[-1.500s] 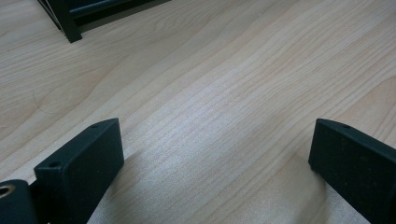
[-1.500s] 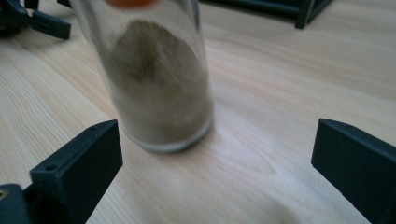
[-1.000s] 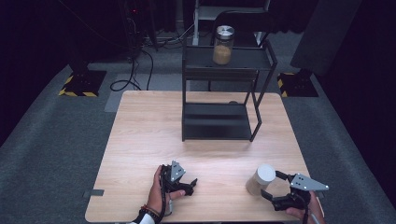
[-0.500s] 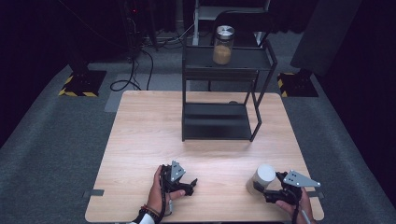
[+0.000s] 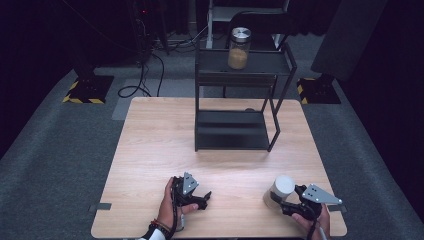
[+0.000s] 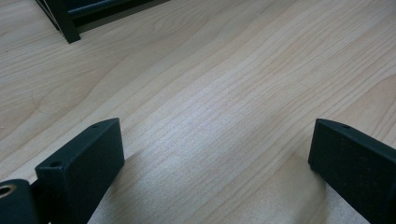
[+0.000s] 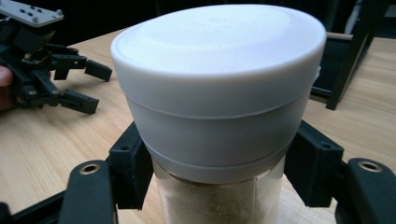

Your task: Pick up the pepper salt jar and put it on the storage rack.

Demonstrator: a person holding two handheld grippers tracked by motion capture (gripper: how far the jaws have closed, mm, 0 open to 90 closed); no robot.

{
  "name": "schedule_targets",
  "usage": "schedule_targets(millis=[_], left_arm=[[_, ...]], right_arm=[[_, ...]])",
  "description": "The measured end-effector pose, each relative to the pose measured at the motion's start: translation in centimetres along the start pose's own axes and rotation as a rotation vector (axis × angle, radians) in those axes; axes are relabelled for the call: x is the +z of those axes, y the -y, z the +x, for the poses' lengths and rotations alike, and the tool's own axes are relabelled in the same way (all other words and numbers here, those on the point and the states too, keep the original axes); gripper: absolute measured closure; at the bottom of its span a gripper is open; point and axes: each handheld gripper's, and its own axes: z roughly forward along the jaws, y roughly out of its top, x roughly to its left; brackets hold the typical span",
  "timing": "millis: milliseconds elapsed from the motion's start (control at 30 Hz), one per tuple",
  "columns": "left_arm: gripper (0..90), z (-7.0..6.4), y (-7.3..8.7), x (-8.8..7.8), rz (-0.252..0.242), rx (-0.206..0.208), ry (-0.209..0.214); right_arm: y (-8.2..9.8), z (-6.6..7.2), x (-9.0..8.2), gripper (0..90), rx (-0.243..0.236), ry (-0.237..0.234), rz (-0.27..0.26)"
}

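We see the right gripper (image 5: 283, 202) at the near right corner of the wooden table (image 5: 160, 150), with its 2 black jaws clamped on a white-capped jar (image 5: 279, 192) that stands upright on the tabletop. The jaws have just been closing, and the jar sits between them now. In the right gripper view the pads (image 7: 130, 163) press against the clear body of the jar (image 7: 219, 107) just under the white cap (the contents look like a pale sandy powder), 1 pad on each side of it.

The left gripper (image 5: 200, 198) rests well apart from the right one, across the near edge of the table, held low by the person's hand (image 5: 167, 205). Its jaws stand wide apart, with bare wood between them in the left gripper view. From the right gripper's camera we see that gripper (image 7: 70, 81) far off to the side of the jar, spread and holding nothing.

Ahead of both grippers, toward the far edge of the table, stands a black metal rack (image 5: 235, 130) with 2 shelves. On its upper shelf sits a second jar (image 5: 239, 49) with a metal lid and tan contents, well apart from the jar in the right gripper's grasp.
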Motion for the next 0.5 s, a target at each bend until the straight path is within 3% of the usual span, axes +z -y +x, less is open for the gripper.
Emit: schedule_targets(millis=[300, 500], left_arm=[[3.4, 0.0, 0.0, 0.0, -0.001, 0.0, 0.002], [3.4, 0.0, 0.1, 0.0, -0.003, 0.001, 0.001]], right_arm=[[-0.4, 1.3, 0.1, 33.3, 0.009, 0.041, 0.001], [-1.6, 1.1, 0.3, 33.5, 0.031, 0.061, -0.03]])
